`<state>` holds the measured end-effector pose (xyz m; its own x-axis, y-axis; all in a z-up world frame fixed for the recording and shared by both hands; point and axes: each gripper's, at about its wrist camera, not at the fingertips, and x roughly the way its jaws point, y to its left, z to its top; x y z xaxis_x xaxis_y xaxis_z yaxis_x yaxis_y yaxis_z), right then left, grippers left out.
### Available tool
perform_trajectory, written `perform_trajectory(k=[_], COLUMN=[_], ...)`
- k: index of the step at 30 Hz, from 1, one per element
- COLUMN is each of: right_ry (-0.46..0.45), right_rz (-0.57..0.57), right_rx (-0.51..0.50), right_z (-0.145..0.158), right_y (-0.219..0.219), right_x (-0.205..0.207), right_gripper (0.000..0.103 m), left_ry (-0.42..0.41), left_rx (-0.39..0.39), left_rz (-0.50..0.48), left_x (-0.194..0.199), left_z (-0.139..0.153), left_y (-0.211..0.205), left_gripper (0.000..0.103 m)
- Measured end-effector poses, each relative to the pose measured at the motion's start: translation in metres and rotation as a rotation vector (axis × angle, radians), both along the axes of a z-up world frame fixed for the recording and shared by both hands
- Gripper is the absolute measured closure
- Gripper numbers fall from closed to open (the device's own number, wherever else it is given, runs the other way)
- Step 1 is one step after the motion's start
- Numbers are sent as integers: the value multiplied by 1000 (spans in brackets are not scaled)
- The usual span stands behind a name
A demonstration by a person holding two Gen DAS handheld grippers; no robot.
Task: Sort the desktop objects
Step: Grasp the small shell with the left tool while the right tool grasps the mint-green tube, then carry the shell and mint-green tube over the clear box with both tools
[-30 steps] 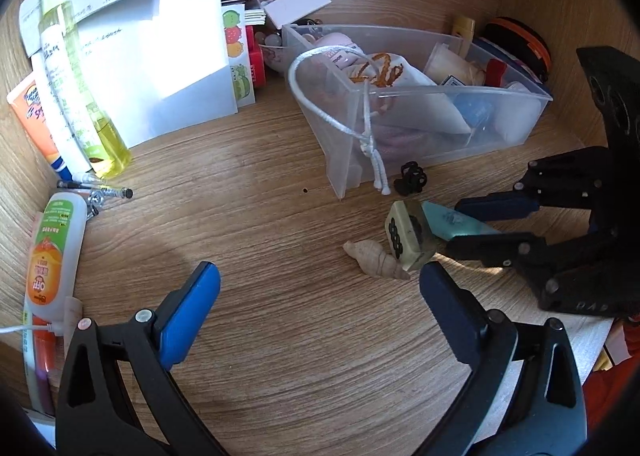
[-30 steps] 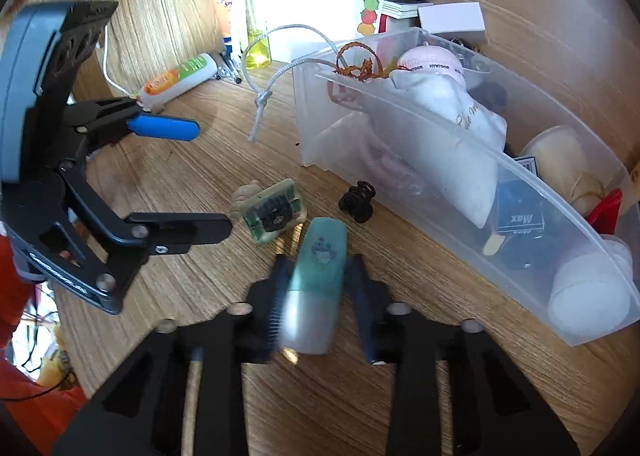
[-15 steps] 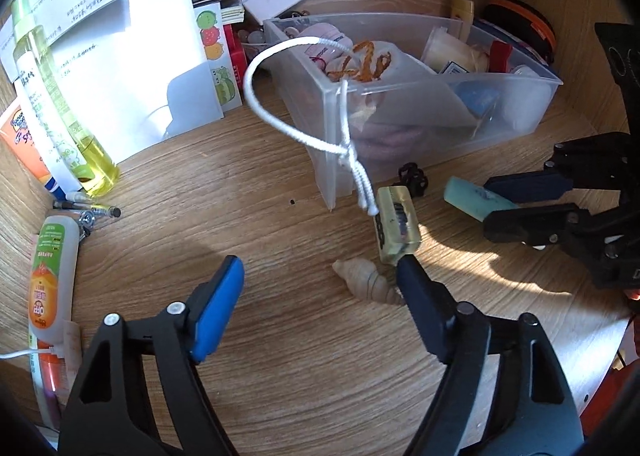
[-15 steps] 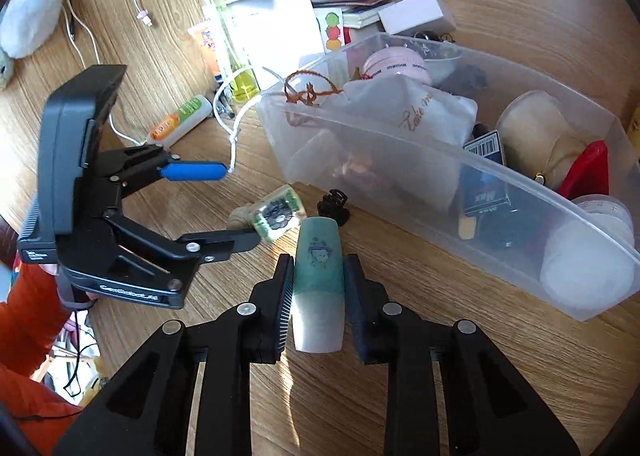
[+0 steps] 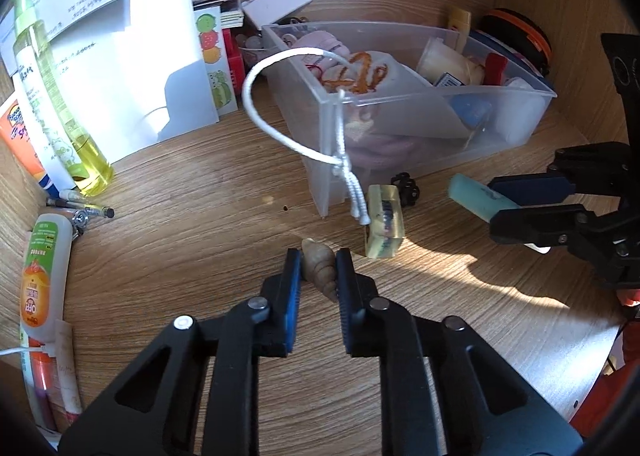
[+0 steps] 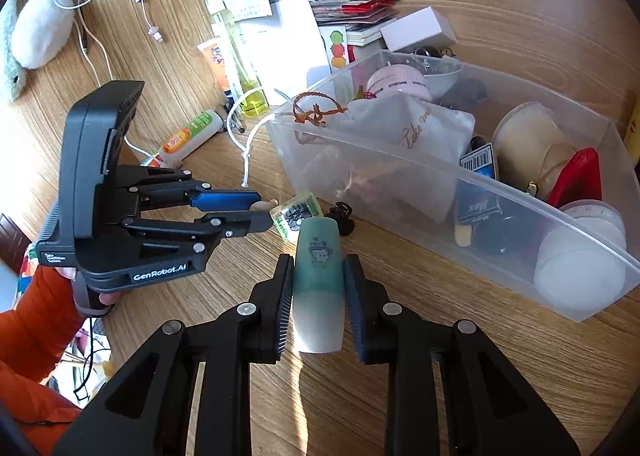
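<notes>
My left claw (image 5: 318, 270) pinches a spiral seashell (image 5: 320, 268) on the worktop (image 5: 200, 223). My right claw (image 6: 318, 284) grips a teal tube (image 6: 318, 280) beside the clear bin (image 6: 440, 191), where a pouch (image 6: 416, 127) reads "Take me"; a bottle (image 5: 42, 268) reads "OFF".

A tan spiral seashell (image 5: 319, 268) sits pinched between the blue pads of the left claw (image 5: 318, 260), its blunt end poking out past the tips, low over the wooden tabletop (image 5: 180, 256). A teal-to-white tube (image 6: 318, 284) with a small cartoon print is clamped upright in the right claw (image 6: 318, 276), just in front of the clear plastic bin (image 6: 500, 191) (crammed with pouches, jars and cards). Between the two lie a translucent yellow-green block (image 5: 384, 225) and a small black hair clip (image 5: 406, 189), both on the tabletop beside the bin's corner.
</notes>
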<state>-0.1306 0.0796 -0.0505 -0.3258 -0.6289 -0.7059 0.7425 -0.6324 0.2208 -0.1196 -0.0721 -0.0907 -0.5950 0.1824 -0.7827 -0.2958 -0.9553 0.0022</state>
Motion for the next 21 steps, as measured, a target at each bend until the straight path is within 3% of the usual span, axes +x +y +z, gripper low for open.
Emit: perform_trajectory(k=[6,11,21], right_ry=[-8,-18,97], right_rz=[-8,-23,-111], right_rx=[-50,-76,-104], right_z=[5,8,46], right_y=[7,13,47], right_x=[-1,-5,-3], right_gripper=[80,80,80], left_ry=[11,47,132], left_rx=[-16,24,61], left_rz=[44,72,72], left_x=[6,19,47], left_z=[1,12,40], left_y=[-3,-8,-4], left_gripper=[87,87,87])
